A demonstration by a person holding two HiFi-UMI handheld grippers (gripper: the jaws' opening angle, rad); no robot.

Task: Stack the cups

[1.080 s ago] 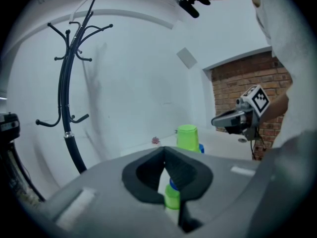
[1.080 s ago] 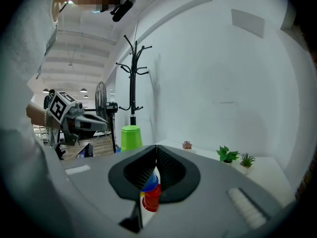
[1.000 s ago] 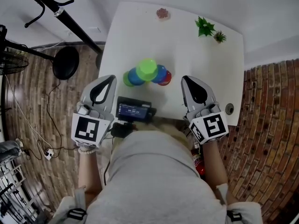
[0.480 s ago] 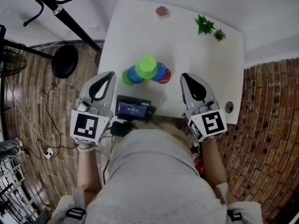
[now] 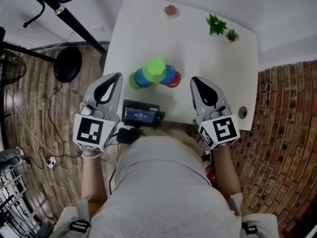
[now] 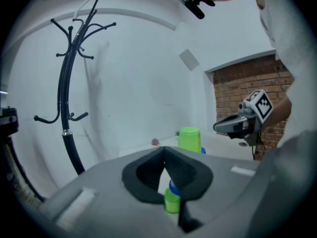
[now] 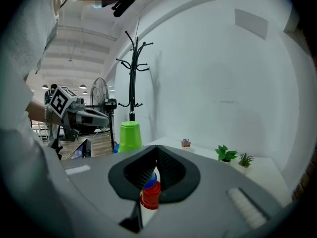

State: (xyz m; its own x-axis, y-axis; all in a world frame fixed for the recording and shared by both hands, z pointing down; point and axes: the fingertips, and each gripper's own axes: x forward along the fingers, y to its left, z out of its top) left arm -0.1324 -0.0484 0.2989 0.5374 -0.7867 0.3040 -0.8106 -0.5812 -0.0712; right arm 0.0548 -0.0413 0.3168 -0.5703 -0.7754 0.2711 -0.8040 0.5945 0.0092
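A cluster of cups stands on the white table [image 5: 213, 68], with a light-green cup [image 5: 154, 69] upside down on top. Under it sit blue cups [image 5: 143, 79], a green cup [image 5: 132, 82] at the left and a red cup [image 5: 175, 80] at the right. My left gripper [image 5: 115, 77] hovers left of the cluster, shut and empty. My right gripper [image 5: 194, 80] hovers to the right, shut and empty too. In the left gripper view the top cup [image 6: 188, 139] rises beyond the shut jaws. The right gripper view shows the red cup [image 7: 149, 195] ahead.
A small dark device with a screen [image 5: 142, 115] lies at the near table edge between the grippers. Small potted plants [image 5: 216, 25] stand at the far right, a pink one [image 5: 171, 10] at the far edge. A coat rack [image 5: 64, 14] and fan base [image 5: 68, 66] stand left.
Both grippers stay shut beside the cups. The whole scene has drifted slightly up in the view; nothing was taken or let go.
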